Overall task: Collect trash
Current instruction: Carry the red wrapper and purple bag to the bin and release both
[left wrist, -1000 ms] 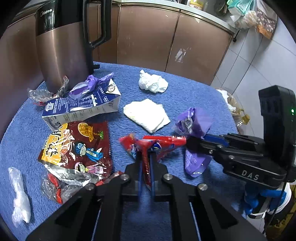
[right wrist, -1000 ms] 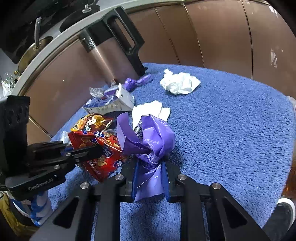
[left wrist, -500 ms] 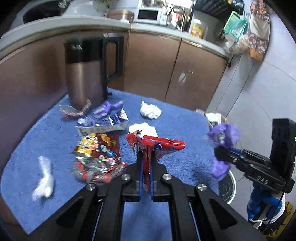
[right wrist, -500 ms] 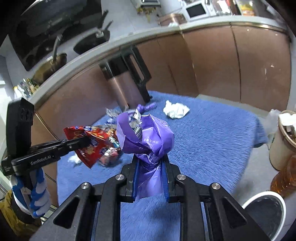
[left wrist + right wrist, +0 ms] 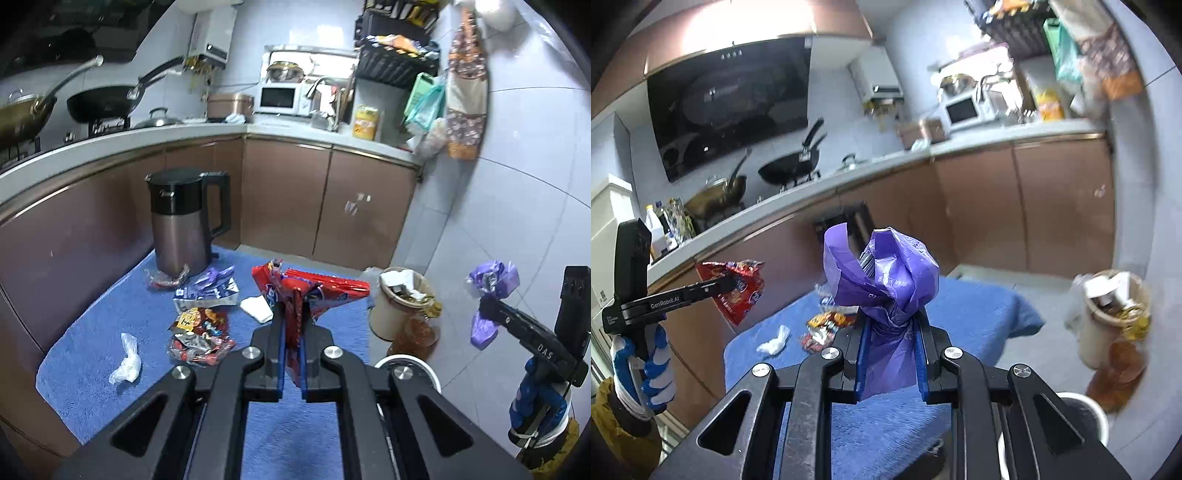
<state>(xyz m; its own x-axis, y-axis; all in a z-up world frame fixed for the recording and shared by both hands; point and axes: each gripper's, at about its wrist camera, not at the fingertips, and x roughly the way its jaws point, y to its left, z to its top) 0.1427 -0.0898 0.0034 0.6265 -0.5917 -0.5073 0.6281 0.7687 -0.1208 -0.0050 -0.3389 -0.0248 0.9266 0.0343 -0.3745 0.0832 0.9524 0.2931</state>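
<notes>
**Q:** Which step of the task is shown?

**A:** The carry, by this reading. The left claw (image 5: 292, 325) is clamped on a crumpled red foil snack wrapper (image 5: 314, 291), held in the air above the blue towelling-covered surface (image 5: 85, 354). The right claw (image 5: 891, 343) is clamped on a twisted purple plastic wrapper (image 5: 886, 280), also lifted clear of the surface, out past its right edge.

**Q:** What does the next move call for?

**A:** Probably bringing each wrapper over a bin and parting the jaws. Two candidates stand on the floor off the right edge: a beige bin already full of rubbish (image 5: 397, 306) and a white round-rimmed bin (image 5: 1082, 417) nearer the cameras.

**Q:** What trash remains?

**A:** Near the far left corner, beside the brown steel kettle with black handle (image 5: 181, 225), lies a blue-and-white milk carton (image 5: 207, 293); nearer lie a multicoloured snack bag (image 5: 199, 328), a folded white tissue (image 5: 256, 308) and a clear plastic scrap (image 5: 127, 360) towards the left edge.

**Q:** What is hard to make out?

**A:** The white bin's interior is cut off by the claws in both views, so its fill cannot be told. The right view is motion-blurred at its right side.
</notes>
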